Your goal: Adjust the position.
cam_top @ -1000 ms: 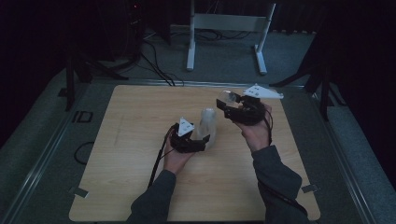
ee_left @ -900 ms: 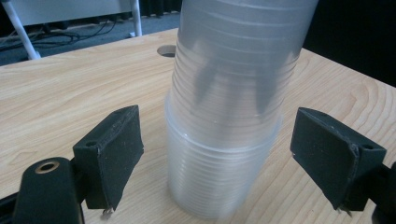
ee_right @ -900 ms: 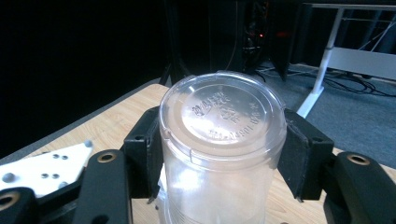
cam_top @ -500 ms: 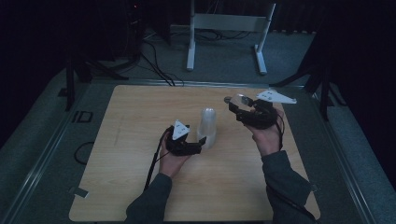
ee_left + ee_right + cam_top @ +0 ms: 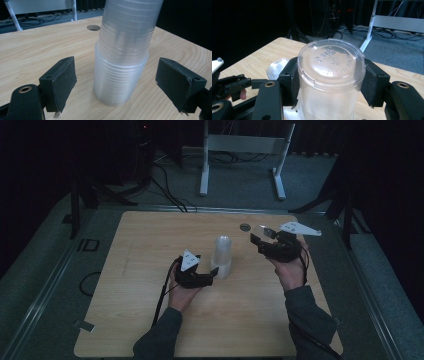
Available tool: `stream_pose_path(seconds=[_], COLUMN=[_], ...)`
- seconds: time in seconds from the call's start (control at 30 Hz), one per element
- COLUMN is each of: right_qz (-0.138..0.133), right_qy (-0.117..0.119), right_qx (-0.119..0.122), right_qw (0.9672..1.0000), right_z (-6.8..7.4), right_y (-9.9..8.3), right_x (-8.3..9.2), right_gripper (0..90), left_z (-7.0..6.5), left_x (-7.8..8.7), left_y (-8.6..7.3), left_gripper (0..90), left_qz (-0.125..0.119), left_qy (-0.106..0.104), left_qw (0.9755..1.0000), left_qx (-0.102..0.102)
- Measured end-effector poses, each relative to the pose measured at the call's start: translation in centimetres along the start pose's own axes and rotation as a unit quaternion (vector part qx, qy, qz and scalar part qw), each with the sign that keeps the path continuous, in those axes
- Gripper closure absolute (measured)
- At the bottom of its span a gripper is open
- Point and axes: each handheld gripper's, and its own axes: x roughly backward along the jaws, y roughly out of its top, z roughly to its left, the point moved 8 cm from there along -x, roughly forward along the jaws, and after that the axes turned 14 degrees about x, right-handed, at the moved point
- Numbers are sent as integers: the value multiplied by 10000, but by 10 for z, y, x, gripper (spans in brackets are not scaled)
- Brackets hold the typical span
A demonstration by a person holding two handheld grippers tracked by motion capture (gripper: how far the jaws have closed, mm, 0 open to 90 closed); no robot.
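Pale wood makes up the table (image 5: 140, 285), and in the high view it lies bare on every side of the stack of clear plastic cups (image 5: 222, 256) standing upside down near its middle, with a small round hole (image 5: 245, 226) toward the far edge. The left gripper (image 5: 212, 271) rests just beside the stack's base, and the right gripper (image 5: 261, 237) hangs well apart toward the right edge, holding something clear that the dim light makes hard to read. From the left gripper view the jaws stand wide apart on either side of the stack (image 5: 122, 60), touching nothing; its top is cut off by the frame. From the right gripper view both jaws press a single clear cup (image 5: 330, 80), bottom up with embossed lettering, and the stack behind is mostly hidden.
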Motion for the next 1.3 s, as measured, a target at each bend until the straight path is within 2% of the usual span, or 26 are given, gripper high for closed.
stream_pose_path(seconds=[0.67, 1.3], right_qz=[146, 312], right_qy=[9, 67], right_qx=[-240, -479], right_qw=[9996, 9983], right_z=[3, 16], right_y=[-33, -66], right_x=[1, -3], right_gripper=[400, 397], left_z=[-10, -24], left_x=[9, 18], left_y=[3, 10], left_gripper=[165, 165], left_qz=[-89, -174], left_qy=[-98, -240], left_qw=[9999, 9992], left_qx=[-111, -253])
